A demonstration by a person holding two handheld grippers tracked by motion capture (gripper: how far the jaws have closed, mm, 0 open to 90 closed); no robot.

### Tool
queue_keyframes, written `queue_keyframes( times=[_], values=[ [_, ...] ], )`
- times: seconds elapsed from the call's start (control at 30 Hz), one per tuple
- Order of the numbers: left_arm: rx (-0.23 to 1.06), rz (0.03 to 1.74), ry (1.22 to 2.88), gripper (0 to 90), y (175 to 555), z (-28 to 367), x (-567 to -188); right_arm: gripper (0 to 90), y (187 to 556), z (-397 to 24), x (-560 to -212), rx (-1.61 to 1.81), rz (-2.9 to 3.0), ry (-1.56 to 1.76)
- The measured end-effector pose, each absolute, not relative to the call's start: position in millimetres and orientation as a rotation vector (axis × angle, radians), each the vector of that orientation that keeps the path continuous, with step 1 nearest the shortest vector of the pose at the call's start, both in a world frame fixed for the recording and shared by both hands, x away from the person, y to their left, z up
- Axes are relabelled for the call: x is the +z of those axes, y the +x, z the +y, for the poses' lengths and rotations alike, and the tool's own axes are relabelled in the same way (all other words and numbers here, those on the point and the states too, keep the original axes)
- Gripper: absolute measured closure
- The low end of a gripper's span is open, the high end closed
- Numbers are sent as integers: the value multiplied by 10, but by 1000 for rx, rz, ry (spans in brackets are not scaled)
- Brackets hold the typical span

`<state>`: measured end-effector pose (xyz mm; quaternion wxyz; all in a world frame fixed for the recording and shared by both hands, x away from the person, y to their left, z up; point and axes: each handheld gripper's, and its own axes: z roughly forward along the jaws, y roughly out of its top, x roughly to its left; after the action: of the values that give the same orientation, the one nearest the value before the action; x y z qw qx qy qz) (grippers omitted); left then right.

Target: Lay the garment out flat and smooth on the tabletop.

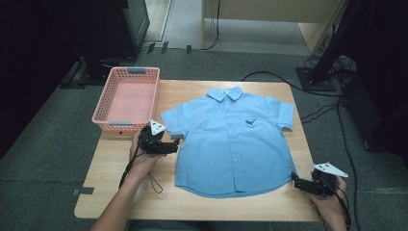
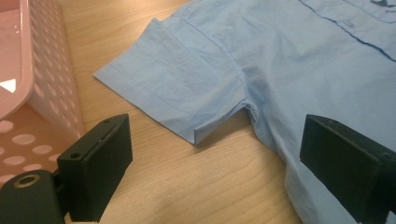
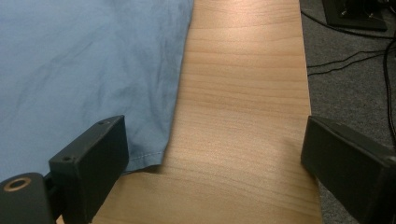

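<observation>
The shirt [image 1: 232, 140] lies flat and buttoned on the wooden tabletop [image 1: 115, 192], with a small dark whale print on its chest; no writing can be read. The left gripper [image 1: 176, 142] has its jaws apart, with nothing between them; the shirt sleeve [image 2: 180, 88] is just ahead of it, and the pink basket [image 1: 126, 98] is beside it. The right gripper [image 1: 294, 179] is also apart and holds nothing, with the shirt's lower corner just beside one jaw. Grey carpet and black cables [image 1: 320, 113] surround the tabletop.
</observation>
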<state>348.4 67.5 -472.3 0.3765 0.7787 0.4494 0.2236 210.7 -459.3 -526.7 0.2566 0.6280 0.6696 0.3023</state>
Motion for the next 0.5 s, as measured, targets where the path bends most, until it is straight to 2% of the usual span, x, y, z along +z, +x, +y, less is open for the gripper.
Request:
queue_keyframes(
  times=[0.5],
  values=[
    [567,1138,1938,98,3291,839,-4576,70,2119,-4592,-5269,814,1819,1697]
  ],
)
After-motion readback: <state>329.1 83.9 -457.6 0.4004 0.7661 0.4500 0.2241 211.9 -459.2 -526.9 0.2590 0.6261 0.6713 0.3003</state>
